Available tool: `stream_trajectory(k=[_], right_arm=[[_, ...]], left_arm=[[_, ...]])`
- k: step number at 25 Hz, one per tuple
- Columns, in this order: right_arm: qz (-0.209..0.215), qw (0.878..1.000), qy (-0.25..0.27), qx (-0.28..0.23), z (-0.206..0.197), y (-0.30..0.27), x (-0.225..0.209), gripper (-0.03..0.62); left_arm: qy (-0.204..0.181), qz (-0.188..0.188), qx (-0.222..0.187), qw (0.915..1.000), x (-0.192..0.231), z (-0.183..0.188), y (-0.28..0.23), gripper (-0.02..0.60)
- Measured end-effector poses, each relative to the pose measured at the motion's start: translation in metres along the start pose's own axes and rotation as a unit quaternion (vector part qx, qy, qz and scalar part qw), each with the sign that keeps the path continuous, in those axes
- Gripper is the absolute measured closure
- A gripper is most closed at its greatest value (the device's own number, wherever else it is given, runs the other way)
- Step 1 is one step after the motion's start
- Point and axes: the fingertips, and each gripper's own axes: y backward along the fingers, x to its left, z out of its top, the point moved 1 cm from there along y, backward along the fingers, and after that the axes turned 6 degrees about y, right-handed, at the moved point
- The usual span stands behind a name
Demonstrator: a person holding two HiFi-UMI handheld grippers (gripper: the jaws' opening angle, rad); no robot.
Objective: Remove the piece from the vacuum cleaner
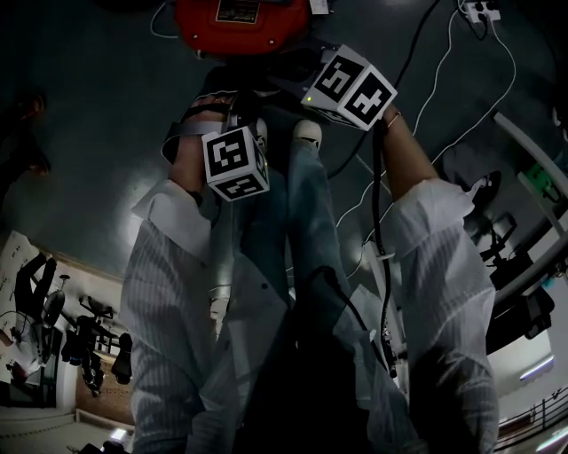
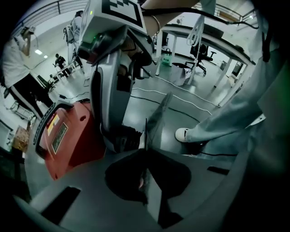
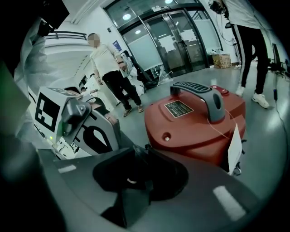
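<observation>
The red vacuum cleaner [image 1: 232, 22] stands on the grey floor just beyond both grippers. In the right gripper view its body [image 3: 190, 122] carries a grey handle [image 3: 199, 93], a label plate [image 3: 178, 108] and a white tag [image 3: 234, 147]. My left gripper [image 1: 238, 133] is near the vacuum's side [image 2: 63, 136]; its jaws [image 2: 145, 136] meet in a thin line with nothing seen between them. My right gripper [image 1: 297, 84] points at the vacuum's lower front. Its dark jaws [image 3: 138, 152] blur together, so their gap is unclear. No loose piece is visible.
White cables [image 1: 461, 80] trail over the floor at right. The person's white shoes [image 1: 307, 133] stand close to the vacuum. People [image 3: 108, 68] stand by glass doors [image 3: 172, 41]. Desks and chairs [image 2: 199, 50] line the far side, and equipment stands [image 1: 80, 337] are at the left.
</observation>
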Motion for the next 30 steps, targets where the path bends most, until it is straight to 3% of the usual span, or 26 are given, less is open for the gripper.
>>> stream_trajectory(k=[4,12,28,30], right_arm=[[-0.005,1.0,-0.005,0.001,0.0,-0.001,0.0,0.497],[-0.013,1.0,-0.01,0.001,0.0,0.0,-0.001,0.494],[-0.022,1.0,-0.011,0.003,-0.002,-0.003,-0.003,0.491],[-0.024,1.0,-0.015,0.002,-0.003,-0.004,-0.004,0.491]], left_arm=[[0.028,-0.019,0.003,0.9994,-0.003,-0.002,0.001,0.555],[0.041,-0.039,0.012,0.9983,-0.011,-0.003,0.003,0.555],[0.07,-0.043,0.009,0.9966,-0.023,-0.004,0.001,0.554],[0.065,-0.064,0.015,0.9958,-0.033,-0.006,-0.003,0.554]])
